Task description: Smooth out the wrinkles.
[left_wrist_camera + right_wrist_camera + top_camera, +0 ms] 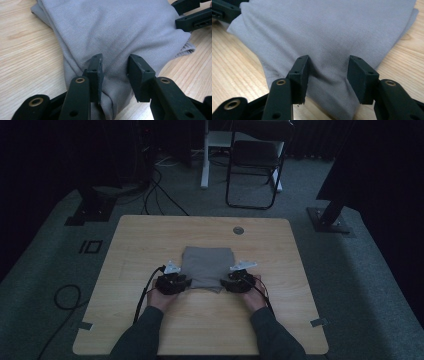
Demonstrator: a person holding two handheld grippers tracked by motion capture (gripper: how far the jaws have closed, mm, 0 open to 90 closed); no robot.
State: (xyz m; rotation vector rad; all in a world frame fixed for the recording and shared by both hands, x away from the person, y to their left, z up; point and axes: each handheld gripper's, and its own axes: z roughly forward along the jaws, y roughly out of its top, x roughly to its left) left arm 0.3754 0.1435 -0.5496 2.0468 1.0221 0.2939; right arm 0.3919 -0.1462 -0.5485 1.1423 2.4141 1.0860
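Forearms come in low, and both hands have their tongs down at the near edge of the folded grey cloth (pixel 208 267), which lies at the middle of the counter (pixel 140 235). Left tongs (pixel 114 66) at the cloth's near left corner, jaws spread with a ridge of fabric bunching between them, pads not yet biting. Right tongs (pixel 327 68) at the cloth's near right corner, likewise spread, straddling the layered edge. It looks soft, light, limp knit, several layers thick, so it'll likely sag and slide apart unless every layer at each near corner gets pinched together.
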